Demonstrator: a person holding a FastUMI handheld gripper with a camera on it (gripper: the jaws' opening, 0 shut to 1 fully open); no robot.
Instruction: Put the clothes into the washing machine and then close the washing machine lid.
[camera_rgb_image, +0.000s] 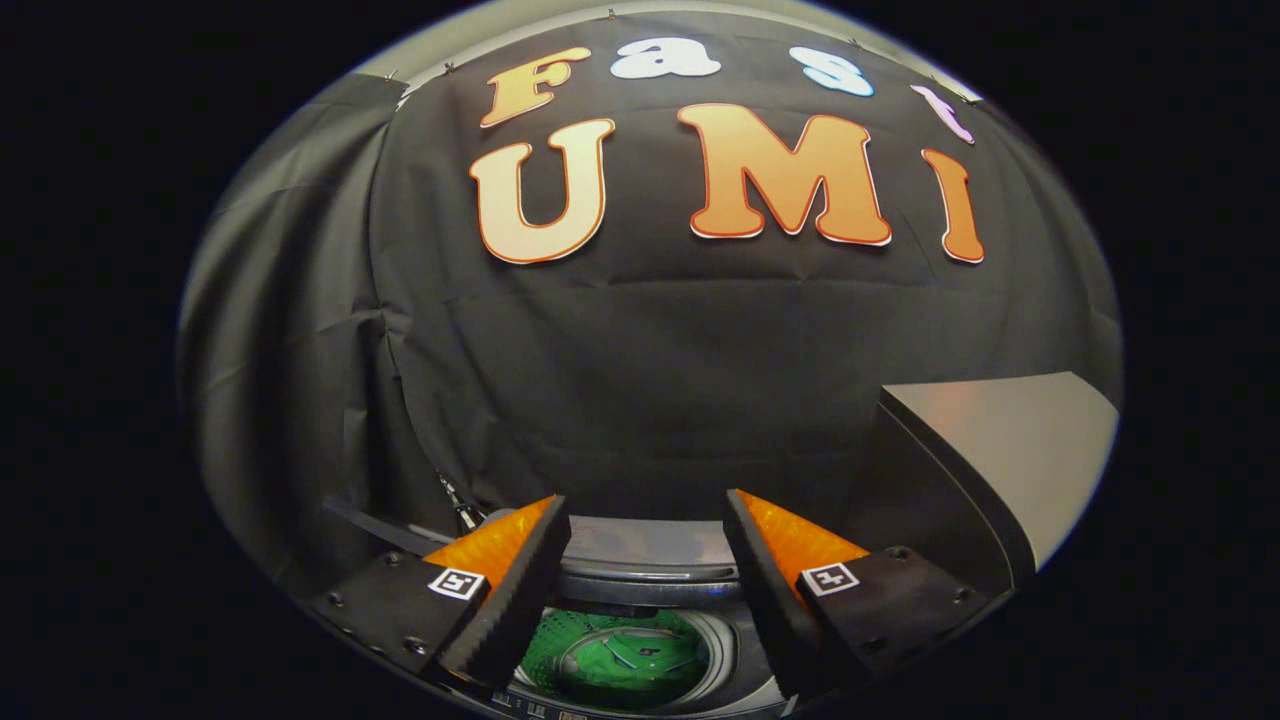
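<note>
Clothes first: we count one green garment (628, 672) lying down in the round drum of the single grey top-loading washing machine (640, 588), seen between and below our fingers. Our gripper (647, 520) hangs over the opening, fingers spread wide, nothing between them. One grey flat lid (1010, 445) stands raised beyond the right finger, against the black cloth wall (640, 380).

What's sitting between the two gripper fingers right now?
In the gripper view, the gripper is open with nothing clamped. Through the gap you look down into the washing machine drum, where a green garment lies. The raised lid stands beside it.
</note>
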